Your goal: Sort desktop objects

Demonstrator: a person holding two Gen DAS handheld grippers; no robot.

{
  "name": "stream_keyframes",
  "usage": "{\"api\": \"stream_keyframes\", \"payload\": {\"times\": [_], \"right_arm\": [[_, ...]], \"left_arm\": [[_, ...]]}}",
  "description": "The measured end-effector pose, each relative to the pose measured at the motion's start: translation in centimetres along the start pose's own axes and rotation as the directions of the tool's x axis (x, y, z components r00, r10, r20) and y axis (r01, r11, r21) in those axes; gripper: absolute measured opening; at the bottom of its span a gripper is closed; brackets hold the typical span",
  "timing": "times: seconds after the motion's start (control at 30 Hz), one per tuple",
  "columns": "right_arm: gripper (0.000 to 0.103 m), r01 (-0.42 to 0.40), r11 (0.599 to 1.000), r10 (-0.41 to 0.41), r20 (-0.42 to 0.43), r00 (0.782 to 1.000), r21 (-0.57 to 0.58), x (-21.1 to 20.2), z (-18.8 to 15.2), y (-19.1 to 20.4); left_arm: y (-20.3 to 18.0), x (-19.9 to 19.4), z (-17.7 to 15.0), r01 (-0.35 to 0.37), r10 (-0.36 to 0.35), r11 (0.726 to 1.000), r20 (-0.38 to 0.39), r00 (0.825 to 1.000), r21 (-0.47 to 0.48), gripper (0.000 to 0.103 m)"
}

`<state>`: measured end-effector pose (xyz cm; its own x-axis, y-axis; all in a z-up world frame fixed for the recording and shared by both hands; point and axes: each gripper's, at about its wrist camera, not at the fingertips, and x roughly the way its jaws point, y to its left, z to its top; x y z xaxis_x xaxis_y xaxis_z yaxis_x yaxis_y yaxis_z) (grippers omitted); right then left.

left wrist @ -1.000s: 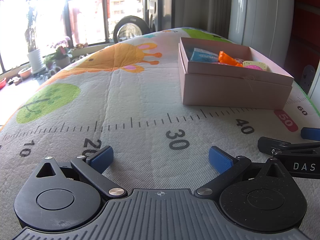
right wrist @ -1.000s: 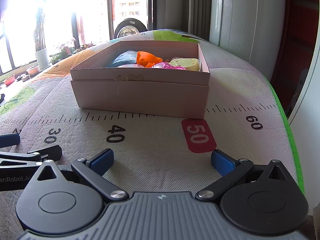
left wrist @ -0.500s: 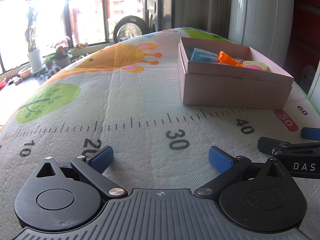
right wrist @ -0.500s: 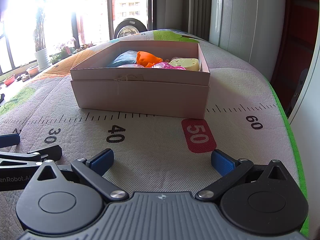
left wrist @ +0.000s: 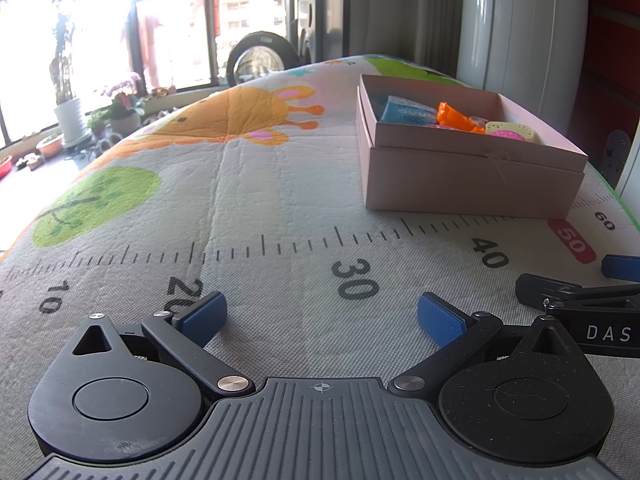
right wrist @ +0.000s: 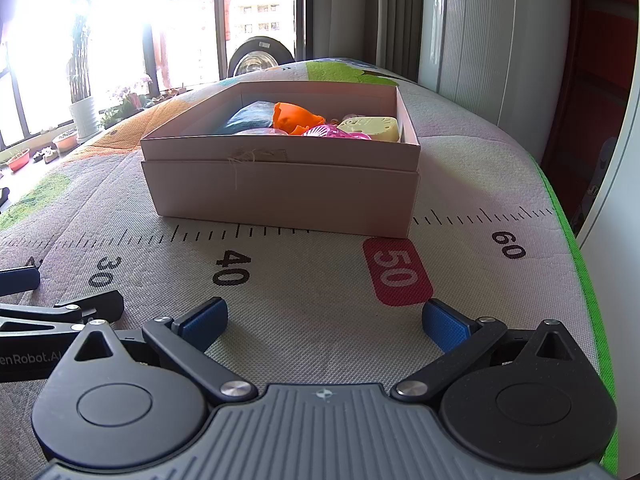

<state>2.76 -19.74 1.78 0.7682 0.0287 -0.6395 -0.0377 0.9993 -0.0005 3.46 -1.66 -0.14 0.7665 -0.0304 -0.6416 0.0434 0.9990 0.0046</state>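
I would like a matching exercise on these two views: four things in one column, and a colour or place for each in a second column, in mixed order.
Things:
1. cardboard box
2. crumpled item in the box
3. "50" label on the mat
4. left gripper

Descriptions:
A. red
B. orange
C. pale pink
D. open, near the "30" mark

Pairs: 1-C, 2-B, 3-A, 4-D
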Motion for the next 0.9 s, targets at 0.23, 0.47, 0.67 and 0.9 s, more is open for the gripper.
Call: {"api": "stream_keyframes", "payload": {"times": [0.23, 0.47, 0.67, 0.9], "right_arm": [[0.103, 0.000, 1.000, 0.000, 0.000, 1.000, 0.000, 0.01, -0.01, 0.07], [0.103, 0.000, 1.000, 0.000, 0.000, 1.000, 0.000, 0.03, 0.00, 0.02], [0.103, 0.000, 1.000, 0.000, 0.000, 1.000, 0.000, 0.06, 0.01, 0.04], [0.103, 0.000, 1.000, 0.000, 0.000, 1.000, 0.000, 0.10, 0.02, 0.03]], "left_arm": [[0.04, 0.02, 0.00, 0.000, 0.000, 1.000, 0.000, 1.000, 0.000, 0.103], [0.05, 0.01, 0.00, 0.000, 0.000, 1.000, 0.000, 1.000, 0.000, 0.103], [0.09, 0.02, 0.00, 0.000, 0.000, 1.000, 0.000, 1.000, 0.000, 0.103], [0.03, -0.01, -0.01, 0.000, 0.000, 1.000, 0.000, 1.000, 0.000, 0.103]]}}
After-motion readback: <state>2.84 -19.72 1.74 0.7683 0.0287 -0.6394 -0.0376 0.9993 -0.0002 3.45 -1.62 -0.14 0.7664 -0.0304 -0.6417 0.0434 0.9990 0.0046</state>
